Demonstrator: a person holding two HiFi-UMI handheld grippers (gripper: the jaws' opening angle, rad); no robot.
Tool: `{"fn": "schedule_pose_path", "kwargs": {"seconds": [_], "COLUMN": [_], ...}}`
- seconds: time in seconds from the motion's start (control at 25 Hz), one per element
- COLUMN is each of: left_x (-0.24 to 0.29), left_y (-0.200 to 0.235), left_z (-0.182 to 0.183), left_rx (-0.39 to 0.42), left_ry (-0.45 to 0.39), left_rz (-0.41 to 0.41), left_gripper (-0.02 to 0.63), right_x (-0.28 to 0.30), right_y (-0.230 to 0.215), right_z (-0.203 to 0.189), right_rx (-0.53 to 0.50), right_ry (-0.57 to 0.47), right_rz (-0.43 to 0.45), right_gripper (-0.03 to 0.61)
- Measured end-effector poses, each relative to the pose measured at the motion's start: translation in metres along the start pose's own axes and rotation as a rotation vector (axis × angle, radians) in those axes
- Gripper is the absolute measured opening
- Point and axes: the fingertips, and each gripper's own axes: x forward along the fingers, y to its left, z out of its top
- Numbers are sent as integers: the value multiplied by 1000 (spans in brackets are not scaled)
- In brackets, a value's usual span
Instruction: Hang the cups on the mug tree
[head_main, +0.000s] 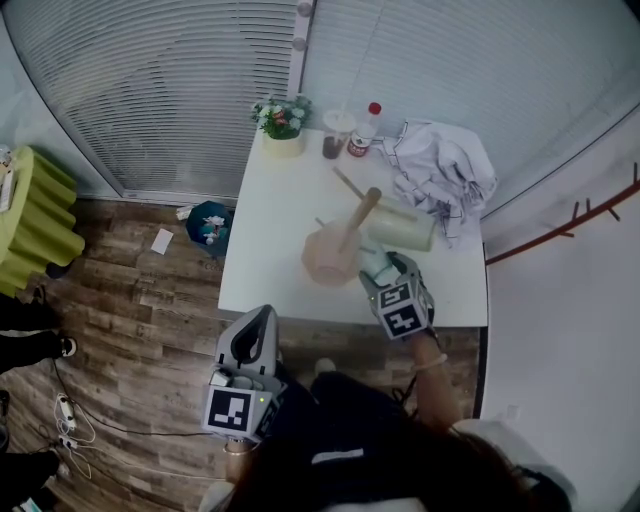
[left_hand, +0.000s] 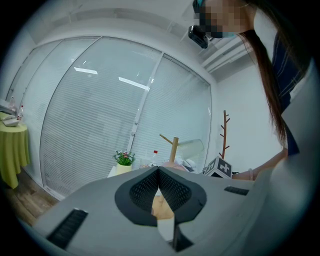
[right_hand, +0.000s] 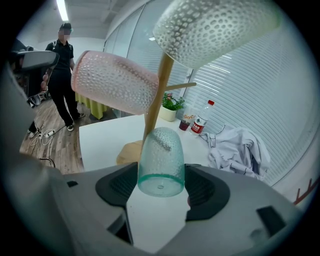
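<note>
A wooden mug tree (head_main: 360, 215) (right_hand: 156, 107) stands mid-table on a round base (right_hand: 129, 150). A pink dimpled cup (right_hand: 115, 82) hangs on its left branch and a pale whitish cup (right_hand: 215, 27) (head_main: 400, 228) on a high right branch. My right gripper (right_hand: 161, 181) (head_main: 378, 268) is shut on a green dimpled cup (right_hand: 161, 160), base towards the camera, mouth over a low peg beside the trunk. My left gripper (head_main: 255, 330) (left_hand: 159, 170) hangs off the table's near edge, shut and empty.
The white table (head_main: 270, 250) holds a crumpled white cloth (head_main: 440, 170), a potted plant (head_main: 283, 120), a red-capped bottle (head_main: 365, 130) and a dark drink (head_main: 333, 140) at the back. A person (right_hand: 62, 75) stands on the wood floor. A yellow-green covered table (head_main: 35, 215) is at the left.
</note>
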Motion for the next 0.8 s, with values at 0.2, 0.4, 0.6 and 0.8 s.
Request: {"fn": "schedule_pose_path", "kwargs": {"seconds": [0.2, 0.4, 0.6, 0.8], "left_x": [0, 0, 0, -6], "left_y": [0, -5, -14, -23], "left_z": [2, 1, -1, -4], "left_rx": [-8, 9, 23, 35], "left_ry": [-9, 15, 38, 60], "left_rz": [9, -1, -10, -10], "left_gripper": [2, 2, 2, 2], "right_x": [-1, -4, -9, -17], "right_y": [0, 1, 2, 5], "right_z": [3, 3, -2, -2], "right_rx": [6, 19, 40, 53], "right_ry": [-13, -28, -44, -79], "right_rz": [-5, -4, -2, -8], "right_gripper": [323, 324, 324, 311]}}
